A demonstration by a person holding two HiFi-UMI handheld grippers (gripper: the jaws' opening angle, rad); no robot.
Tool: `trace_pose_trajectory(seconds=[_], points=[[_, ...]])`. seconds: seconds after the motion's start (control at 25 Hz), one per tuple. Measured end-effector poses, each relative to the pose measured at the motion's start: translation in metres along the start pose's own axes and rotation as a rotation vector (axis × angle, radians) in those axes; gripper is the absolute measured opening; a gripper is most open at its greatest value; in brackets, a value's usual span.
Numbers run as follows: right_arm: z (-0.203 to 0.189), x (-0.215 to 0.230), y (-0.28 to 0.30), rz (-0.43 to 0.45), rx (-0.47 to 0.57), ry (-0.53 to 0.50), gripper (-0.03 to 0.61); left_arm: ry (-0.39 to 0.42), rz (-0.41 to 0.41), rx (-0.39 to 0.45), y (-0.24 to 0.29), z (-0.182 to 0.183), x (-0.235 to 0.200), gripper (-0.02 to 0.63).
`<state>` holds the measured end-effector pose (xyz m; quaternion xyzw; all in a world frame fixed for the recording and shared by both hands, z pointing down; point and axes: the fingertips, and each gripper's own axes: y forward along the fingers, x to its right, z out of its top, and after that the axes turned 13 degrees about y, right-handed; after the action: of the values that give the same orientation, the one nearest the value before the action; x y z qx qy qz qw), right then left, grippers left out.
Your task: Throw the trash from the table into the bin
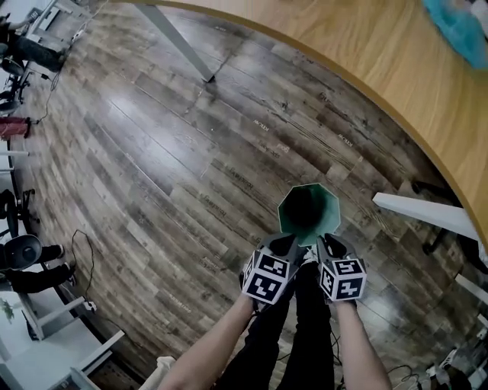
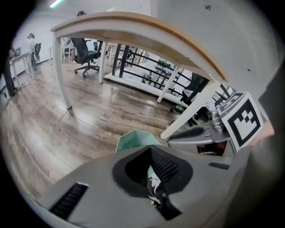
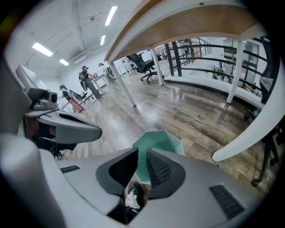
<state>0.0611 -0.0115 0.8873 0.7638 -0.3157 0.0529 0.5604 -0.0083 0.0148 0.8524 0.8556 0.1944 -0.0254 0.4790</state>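
Hovering side by side above the green bin [image 1: 309, 187], both tools carry nothing, so the step in hand reads as the end of a drop and the start of a trip for more trash. The left tool [image 2: 150, 149] has its tips met, with only a shoe and a sliver of the bin showing through the hollow behind them. The right tool [image 3: 140, 153] has its jaws drawn nearly together, a slim gap left between the pads and nothing in it but the bin's rim below.

The bin stands upright on the wooden floor [image 1: 152, 152], just beside the curved edge of the worktop [image 1: 343, 38]. Its eight-sided mouth faces straight up at the tools and its long axis is vertical. Its inside is too dark to tell what it holds.

A teal, fuzzy-looking piece [image 1: 457, 23] lies on the worktop, well apart from the tools. It is probably trash still to be cleared. The frame edge cuts it off, so neither its long axis nor its heading can be told.

The next move calls for carrying a tool up over the worktop edge toward that piece and spreading its jaws wide before closing on it.
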Motion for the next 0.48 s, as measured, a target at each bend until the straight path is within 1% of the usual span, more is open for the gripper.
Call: trace_pose_trajectory(seconds=[0.04,0.16,0.24,0.36,0.48], points=[[0.002,-0.004,-0.008,-0.007,0.001,-0.007,0.042,0.001,0.001,-0.002,-0.007,0.003,0.002,0.028],[0.015,-0.018,-0.035,-0.014,0.013,-0.016,-0.002,0.011,0.002,0.010,-0.033,0.022,0.008,0.028],[0.023,-0.027,-0.055,-0.024,0.017,-0.028,-0.002,0.010,-0.002,0.020,-0.052,0.034,0.016,0.028],[0.031,-0.044,-0.084,-0.007,0.028,-0.035,-0.002,-0.025,-0.017,0.039,-0.078,0.052,0.030,0.028],[0.035,-0.059,-0.113,-0.012,0.038,-0.104,0.006,-0.026,-0.017,0.042,-0.107,0.068,0.043,0.028]])
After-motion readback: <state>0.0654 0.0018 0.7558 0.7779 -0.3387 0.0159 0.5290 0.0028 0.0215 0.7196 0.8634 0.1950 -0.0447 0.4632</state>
